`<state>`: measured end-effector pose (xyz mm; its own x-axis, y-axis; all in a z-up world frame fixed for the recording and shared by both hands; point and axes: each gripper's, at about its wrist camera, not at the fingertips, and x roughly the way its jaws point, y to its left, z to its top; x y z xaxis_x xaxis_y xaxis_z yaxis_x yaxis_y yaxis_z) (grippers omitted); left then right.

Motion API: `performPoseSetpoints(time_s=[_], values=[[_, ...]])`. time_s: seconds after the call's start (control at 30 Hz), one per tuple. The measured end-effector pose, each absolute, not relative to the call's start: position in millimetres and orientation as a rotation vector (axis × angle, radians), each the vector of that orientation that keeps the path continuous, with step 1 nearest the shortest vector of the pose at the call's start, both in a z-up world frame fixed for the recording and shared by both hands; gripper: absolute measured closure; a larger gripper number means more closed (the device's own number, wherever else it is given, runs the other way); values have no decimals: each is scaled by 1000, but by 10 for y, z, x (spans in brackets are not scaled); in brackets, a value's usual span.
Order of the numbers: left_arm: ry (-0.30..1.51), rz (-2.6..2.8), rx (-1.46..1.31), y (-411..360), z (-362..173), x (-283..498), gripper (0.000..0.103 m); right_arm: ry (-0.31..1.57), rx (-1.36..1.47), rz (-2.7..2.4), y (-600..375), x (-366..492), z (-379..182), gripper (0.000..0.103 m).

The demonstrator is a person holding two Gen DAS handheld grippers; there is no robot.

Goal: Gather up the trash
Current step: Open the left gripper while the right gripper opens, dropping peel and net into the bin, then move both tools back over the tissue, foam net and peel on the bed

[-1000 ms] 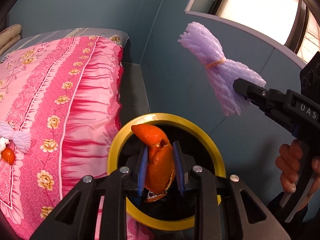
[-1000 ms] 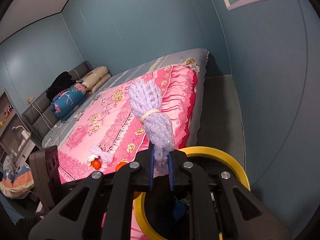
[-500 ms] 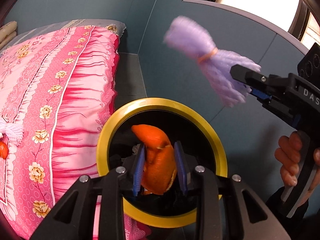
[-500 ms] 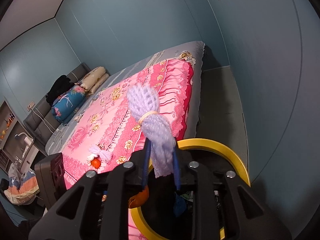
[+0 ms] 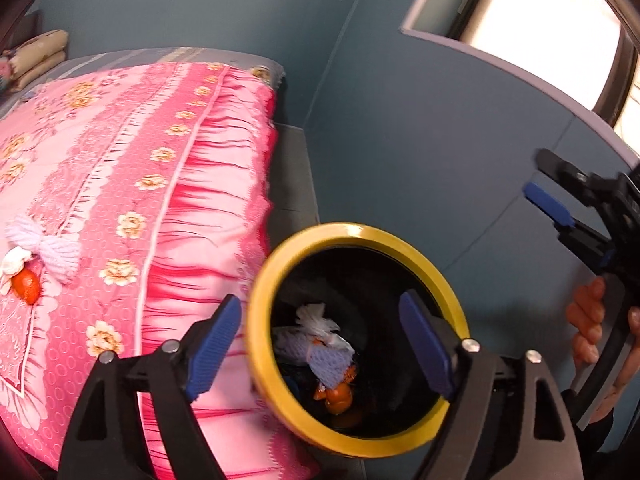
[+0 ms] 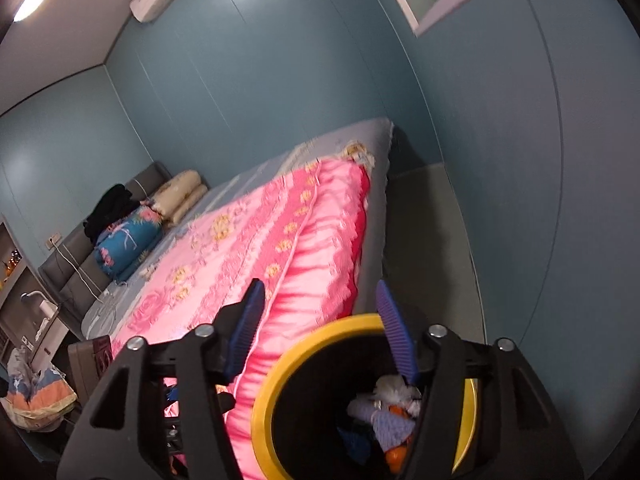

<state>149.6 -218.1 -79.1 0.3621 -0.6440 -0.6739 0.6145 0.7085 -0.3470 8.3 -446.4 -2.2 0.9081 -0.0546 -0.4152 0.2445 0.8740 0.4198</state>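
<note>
Trash (image 5: 328, 356) (purple foam net, orange peel) is seen inside the yellow-rimmed bin (image 5: 400, 240); both grippers, left (image 5: 320, 340) and right (image 6: 320, 328), are spread wide, nothing grasped.

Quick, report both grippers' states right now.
Left gripper: open, holding nothing, above the yellow-rimmed bin.
Right gripper: open, holding nothing.

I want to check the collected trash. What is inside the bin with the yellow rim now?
Inside the yellow-rimmed bin lie a purple foam net, orange peel and crumpled white tissue. Something blue shows in the right wrist view. The dark bottom under them is covered.
</note>
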Motion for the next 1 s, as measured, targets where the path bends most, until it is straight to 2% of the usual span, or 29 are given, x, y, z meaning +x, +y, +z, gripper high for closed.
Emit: performPoseSetpoints(time_s=[0.5,1.0], values=[[793,-596,-156,-1018,-614,2028,19,414,338,-25,-4021,598,176,23],[798,-349,-198,133,-837,2522,19,530,184,167,-3018,1624,74,22]])
